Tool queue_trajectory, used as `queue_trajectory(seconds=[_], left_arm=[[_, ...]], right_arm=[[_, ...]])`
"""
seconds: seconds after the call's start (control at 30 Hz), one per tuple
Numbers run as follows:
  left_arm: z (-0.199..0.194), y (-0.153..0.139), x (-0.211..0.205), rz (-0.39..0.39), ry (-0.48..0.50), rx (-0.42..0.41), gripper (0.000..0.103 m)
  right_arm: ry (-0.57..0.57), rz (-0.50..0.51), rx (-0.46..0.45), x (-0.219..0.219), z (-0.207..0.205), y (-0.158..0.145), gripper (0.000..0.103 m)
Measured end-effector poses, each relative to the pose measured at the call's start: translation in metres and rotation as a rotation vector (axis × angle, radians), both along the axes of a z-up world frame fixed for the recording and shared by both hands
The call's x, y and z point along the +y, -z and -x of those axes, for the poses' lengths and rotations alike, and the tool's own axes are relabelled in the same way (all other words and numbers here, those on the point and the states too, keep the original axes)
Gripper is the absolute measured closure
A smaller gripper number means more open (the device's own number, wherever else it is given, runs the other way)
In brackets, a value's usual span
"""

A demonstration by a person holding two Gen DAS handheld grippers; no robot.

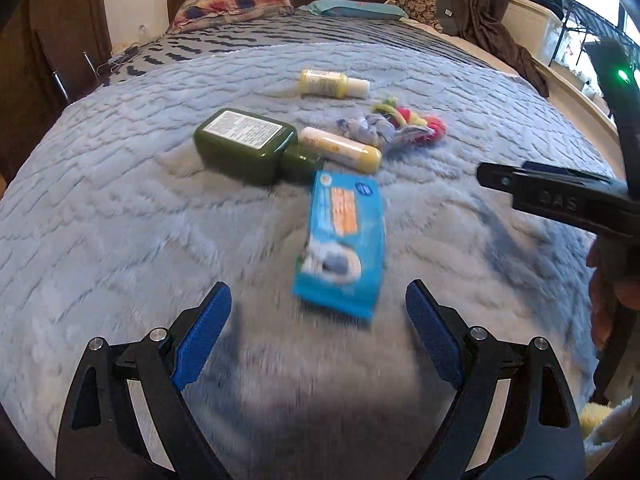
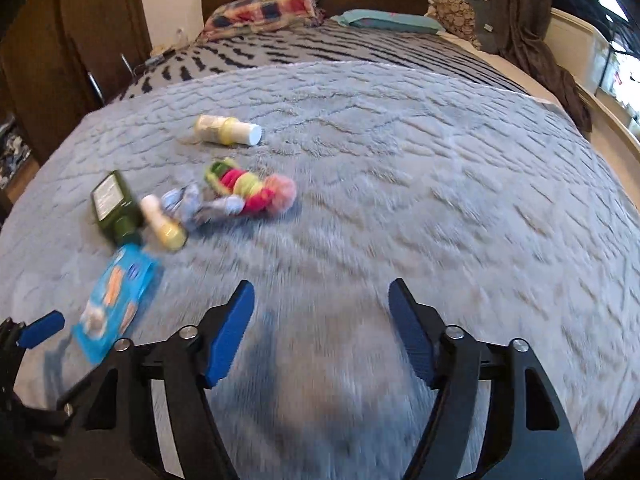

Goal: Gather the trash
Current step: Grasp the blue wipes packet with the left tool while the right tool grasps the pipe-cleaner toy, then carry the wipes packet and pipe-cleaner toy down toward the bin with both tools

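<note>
Bedroom, mid-cleanup: two hand-held grippers hover over a bed (image 1: 120, 208) spread w/ a fuzzy blue-grey blanket, trash lying in a loose cluster near its middle.

The left gripper (image 1: 318, 312), jaws released and holding nothing, is lined up on the blue wipes pack (image 1: 340, 240), which lies flat just ahead of the blue pads and w/in their span; likely the first pick. The right gripper (image 2: 322, 316), jaws likewise spread and empty, faces bare blanket, the litter off to its left.

Beyond the pack: a dark green bottle (image 1: 248, 144) on its side, label up, its cap end touching or nearly touching a pale yellow tube (image 1: 340, 148). Just right of the tube, a crumpled wad of blue, pink and green stuff (image 1: 396, 124), exact make-up unclear. A small yellow bottle (image 1: 334, 84) w/ white cap lies apart, further toward the pillows (image 1: 236, 2).

Everything rests flat on soft pile, so items prob. sink a little and won't roll far; low grabs may snag fabric. No bin or bag shows in either view.

Room to move: wide open blanket on the right gripper's side and to the near side of the wipes pack; bed edges well away from the cluster. Tightest spot is the bottle-tube-pack group, where one pick could nudge its neighbors. The two grippers sit near each other, each visible in the other's view. Motion blur softens the foreground.
</note>
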State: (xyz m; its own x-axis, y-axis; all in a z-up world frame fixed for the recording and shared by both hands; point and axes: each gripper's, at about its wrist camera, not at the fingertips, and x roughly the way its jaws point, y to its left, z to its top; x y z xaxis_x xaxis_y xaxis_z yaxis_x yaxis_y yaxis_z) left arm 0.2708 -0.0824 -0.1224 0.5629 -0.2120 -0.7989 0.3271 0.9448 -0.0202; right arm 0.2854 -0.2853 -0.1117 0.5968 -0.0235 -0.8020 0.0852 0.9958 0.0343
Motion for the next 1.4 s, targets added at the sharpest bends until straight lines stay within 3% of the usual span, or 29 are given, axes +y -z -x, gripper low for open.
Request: queue_trajectory(seconds=[0.1, 0.4, 0.6, 0.63, 0.67, 0.73, 0.97, 1.4], left_arm=[[-0.012, 0.008, -0.005, -0.013, 0.005, 0.014, 0.026], [-0.035, 0.014, -0.011, -0.02, 0.024, 0.005, 0.027], [-0.044, 0.014, -0.011, -0.006, 0.024, 0.003, 0.037], [-0.045, 0.014, -0.011, -0.005, 0.026, 0.002, 0.04], [-0.045, 0.013, -0.011, -0.004, 0.029, 0.001, 0.043], [-0.044, 0.012, -0.012, -0.002, 0.034, -0.002, 0.049], [-0.035, 0.006, -0.006, 0.013, 0.03, -0.009, 0.066], [0.044, -0.006, -0.003, 0.041, 0.092, -0.007, 0.069]], right_arm=[[-0.023, 0.029, 0.026, 0.007, -0.023, 0.008, 0.035], [-0.087, 0.04, -0.012, 0.026, -0.065, 0.01, 0.035], [-0.131, 0.033, -0.019, 0.036, -0.087, 0.011, 0.035], [-0.136, 0.028, -0.014, 0.036, -0.089, 0.012, 0.036], [-0.141, 0.021, -0.011, 0.036, -0.089, 0.012, 0.045], [-0.144, 0.011, -0.016, 0.035, -0.088, 0.012, 0.054], [-0.122, -0.028, 0.011, 0.027, -0.055, 0.008, 0.06], [-0.073, -0.043, 0.012, 0.016, 0.067, -0.002, 0.06]])
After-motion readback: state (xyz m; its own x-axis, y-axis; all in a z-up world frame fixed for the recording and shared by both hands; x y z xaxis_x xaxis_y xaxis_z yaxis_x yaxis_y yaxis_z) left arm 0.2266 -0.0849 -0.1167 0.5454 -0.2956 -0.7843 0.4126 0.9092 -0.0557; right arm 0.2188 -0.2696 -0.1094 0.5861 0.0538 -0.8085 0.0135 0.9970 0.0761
